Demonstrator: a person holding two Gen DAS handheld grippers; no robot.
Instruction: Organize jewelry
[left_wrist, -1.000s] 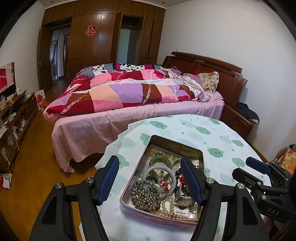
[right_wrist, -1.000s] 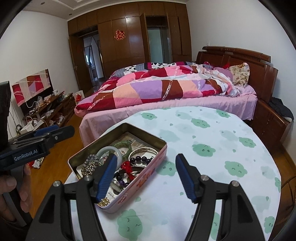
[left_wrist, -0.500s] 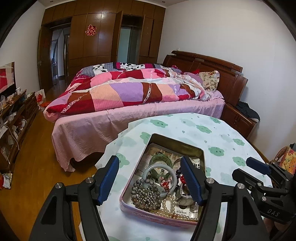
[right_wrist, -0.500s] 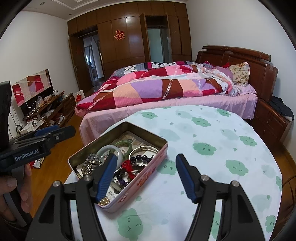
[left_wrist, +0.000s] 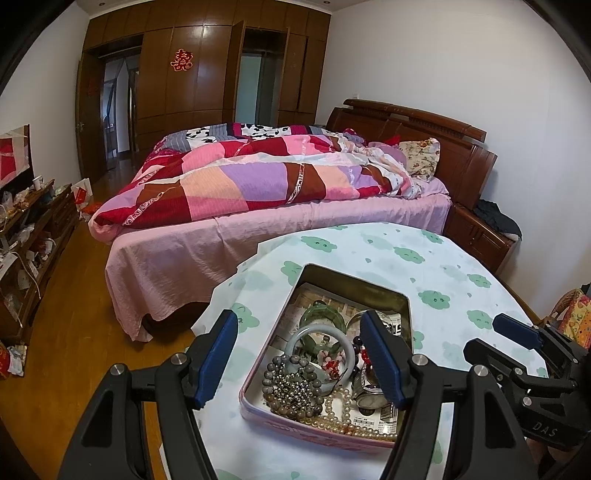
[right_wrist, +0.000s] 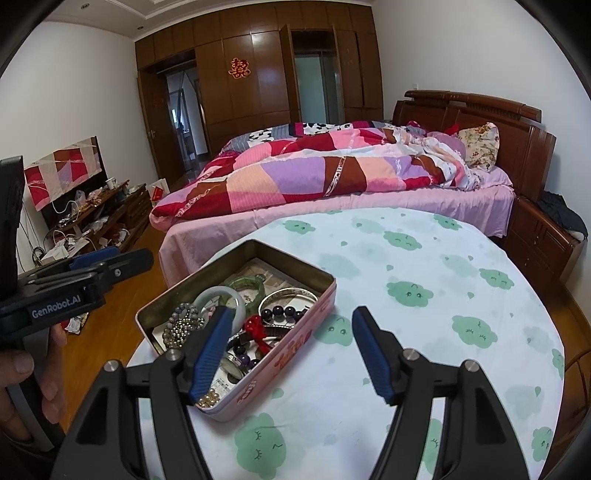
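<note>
Tin: an open pink tin sits near the left edge of a round bench under a cloud-print cloth, holding all the jewelry in view.
Contents: a pale bangle, a green bangle, a grey bead bracelet, a pearl string, a watch, a silver bangle, dark purple beads and a red knot charm lie heaped together over printed paper, several touching or overlapping.
Bench around it: the cloth beside the tin shows no jewelry laid out.
Left hand-held gripper: released, fingers spread wide, hovering over the tin's near end with nothing between them.
Right hand-held gripper: also released and empty; its left finger overlaps the tin's near corner in the right wrist view, its right finger hangs above bare cloth.
Change: across the last second the tin slides slightly lower and nearer in both views, as both grippers creep in; no piece shifts inside the tin.
Meaning: this reads as a slow approach, not a pick. A heap in the tin fits either sorting about to start or pieces gathered back in.
Background: a bed with a patchwork quilt and a dark wardrobe stand beyond the bench.
</note>
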